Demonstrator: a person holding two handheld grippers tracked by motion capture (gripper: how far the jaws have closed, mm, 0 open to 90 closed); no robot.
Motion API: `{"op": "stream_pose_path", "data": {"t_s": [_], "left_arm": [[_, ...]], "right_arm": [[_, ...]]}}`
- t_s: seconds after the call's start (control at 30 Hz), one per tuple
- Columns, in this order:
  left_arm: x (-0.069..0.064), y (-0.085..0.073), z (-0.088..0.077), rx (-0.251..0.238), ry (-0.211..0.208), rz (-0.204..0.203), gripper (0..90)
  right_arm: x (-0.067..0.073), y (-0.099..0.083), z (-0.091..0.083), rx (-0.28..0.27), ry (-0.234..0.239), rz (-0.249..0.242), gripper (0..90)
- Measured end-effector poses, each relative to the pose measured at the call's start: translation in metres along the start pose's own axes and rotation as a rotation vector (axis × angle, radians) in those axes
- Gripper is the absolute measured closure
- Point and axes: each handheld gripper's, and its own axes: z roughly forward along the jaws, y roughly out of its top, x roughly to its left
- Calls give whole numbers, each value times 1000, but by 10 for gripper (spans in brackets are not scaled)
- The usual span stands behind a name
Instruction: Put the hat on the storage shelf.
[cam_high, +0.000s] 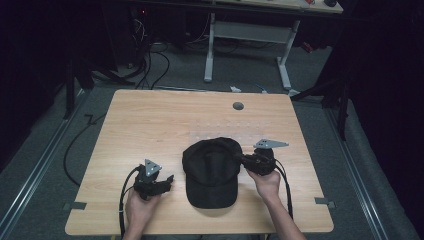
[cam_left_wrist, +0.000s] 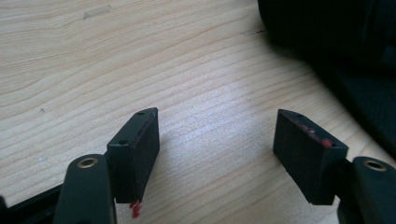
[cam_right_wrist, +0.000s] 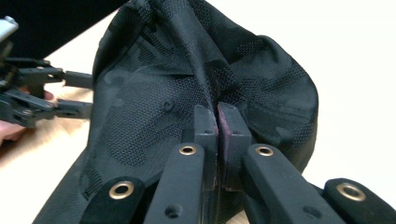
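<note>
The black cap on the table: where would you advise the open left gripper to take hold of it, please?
Probably the crown's soft side fabric, from the cap's left: it pinches into a fold, as under the right gripper opposite. The left gripper already stands beside that side.

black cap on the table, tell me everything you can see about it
The black cap is a baseball-style cap of dark mesh-like fabric with a faint camouflage pattern and seams running up the crown. It lies on the wooden table, brim toward the person, crown away. The right gripper has its jaws shut on a pinched fold of the crown's fabric at the cap's right side. The left gripper stands open just left of the cap, not touching it.
</note>
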Motion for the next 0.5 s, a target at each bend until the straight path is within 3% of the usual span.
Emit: {"op": "stream_pose_path", "data": {"t_s": [0.37, 0.5], "left_arm": [[0, 0, -1, 11, -11, 6, 293], [0, 2, -3, 30, -20, -15, 286]], "right_arm": [[4, 3, -29, -57, 3, -19, 879], [5, 5, -39, -70, -2, -38, 879]]}}
